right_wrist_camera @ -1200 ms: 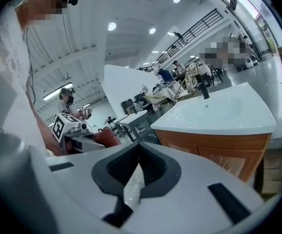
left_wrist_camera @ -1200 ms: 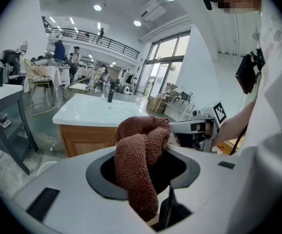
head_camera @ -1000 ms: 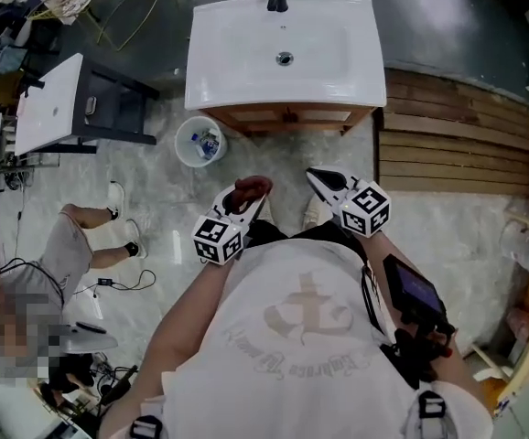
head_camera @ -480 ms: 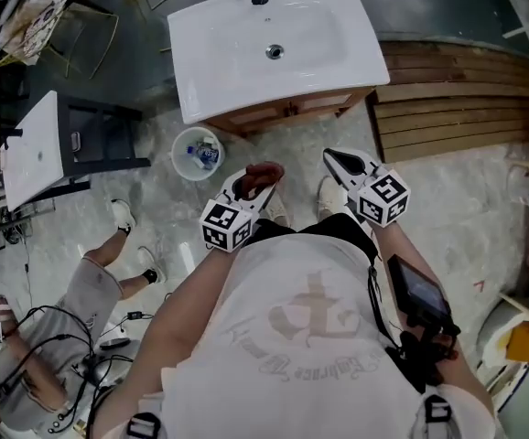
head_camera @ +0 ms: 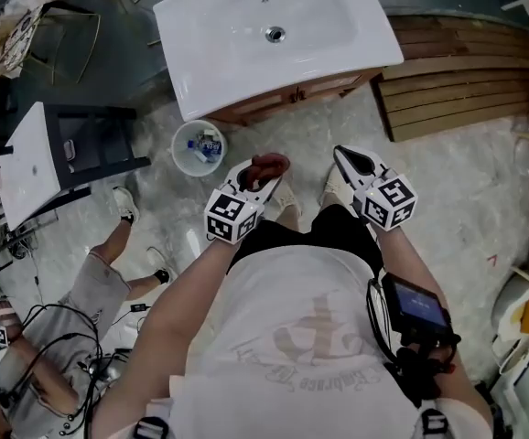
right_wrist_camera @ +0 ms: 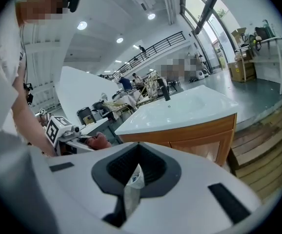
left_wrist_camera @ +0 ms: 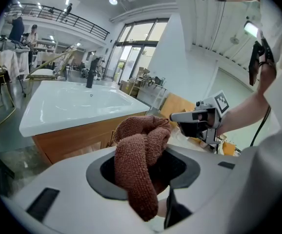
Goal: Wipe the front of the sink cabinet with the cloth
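Cloth (left_wrist_camera: 140,155) here is a brown terry rag, bunched up and pinched between the left gripper's (head_camera: 263,176) fingers. A fold droops out the front, so there's loose material to press flat. The sink cabinet (head_camera: 287,99) has its wooden front ahead and well apart from the rag, so I'd say no wiping yet. The person's standing back on the marble floor (head_camera: 448,190). The right gripper (head_camera: 345,157) has its fingers pressed together on nothing, held alongside, probably just keeping clear. Next move likely means stepping in and getting low.
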The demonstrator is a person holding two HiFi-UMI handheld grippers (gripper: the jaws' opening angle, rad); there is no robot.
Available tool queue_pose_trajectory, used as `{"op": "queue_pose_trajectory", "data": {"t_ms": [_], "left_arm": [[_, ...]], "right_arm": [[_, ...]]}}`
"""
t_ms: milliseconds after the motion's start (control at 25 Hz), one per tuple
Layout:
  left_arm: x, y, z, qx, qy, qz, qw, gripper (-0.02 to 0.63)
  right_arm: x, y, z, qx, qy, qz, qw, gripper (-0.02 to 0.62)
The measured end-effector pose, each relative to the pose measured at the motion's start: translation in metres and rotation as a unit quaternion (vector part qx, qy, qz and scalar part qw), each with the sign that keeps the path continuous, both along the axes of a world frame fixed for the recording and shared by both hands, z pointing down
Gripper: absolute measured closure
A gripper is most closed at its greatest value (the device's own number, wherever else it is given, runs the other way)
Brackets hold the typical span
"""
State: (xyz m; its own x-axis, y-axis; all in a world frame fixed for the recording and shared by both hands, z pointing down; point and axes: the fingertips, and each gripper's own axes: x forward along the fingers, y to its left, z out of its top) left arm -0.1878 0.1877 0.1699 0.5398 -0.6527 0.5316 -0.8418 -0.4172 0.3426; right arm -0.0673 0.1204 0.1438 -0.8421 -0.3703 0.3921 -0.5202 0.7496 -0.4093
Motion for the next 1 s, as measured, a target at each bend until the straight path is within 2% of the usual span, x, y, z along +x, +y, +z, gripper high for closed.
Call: {"op": "queue_pose_trajectory", "data": {"t_ms": [160, 480, 760, 880, 1000], "left_arm": [[0.001, -0.005, 0.015, -0.011, -0.002, -0.004, 0.9999, 0.431], [0.015, -0.026, 0.058, -0.028, -0.003, -0.039, 0.9988, 0.431], [0.022, -0.047, 0.084, -0.034, 0.014, -0.076, 0.9964, 0.431], [0.017, -0.057, 0.097, -0.036, 0.019, -0.086, 0.9955, 0.431], [0.009, -0.069, 0.107, -0.030, 0.009, -0.094, 0.9951, 0.431]], "right_arm": [[0.002, 0.000, 0.021, -0.014, -0.004, 0.004, 1.000, 0.583], [0.017, -0.021, 0.054, -0.022, -0.014, -0.006, 1.000, 0.583], [0.022, -0.039, 0.082, -0.036, -0.005, -0.024, 0.999, 0.583], [0.017, -0.048, 0.094, -0.036, -0.002, -0.034, 0.999, 0.583], [0.006, -0.054, 0.104, -0.038, -0.012, -0.045, 0.998, 0.583]]}}
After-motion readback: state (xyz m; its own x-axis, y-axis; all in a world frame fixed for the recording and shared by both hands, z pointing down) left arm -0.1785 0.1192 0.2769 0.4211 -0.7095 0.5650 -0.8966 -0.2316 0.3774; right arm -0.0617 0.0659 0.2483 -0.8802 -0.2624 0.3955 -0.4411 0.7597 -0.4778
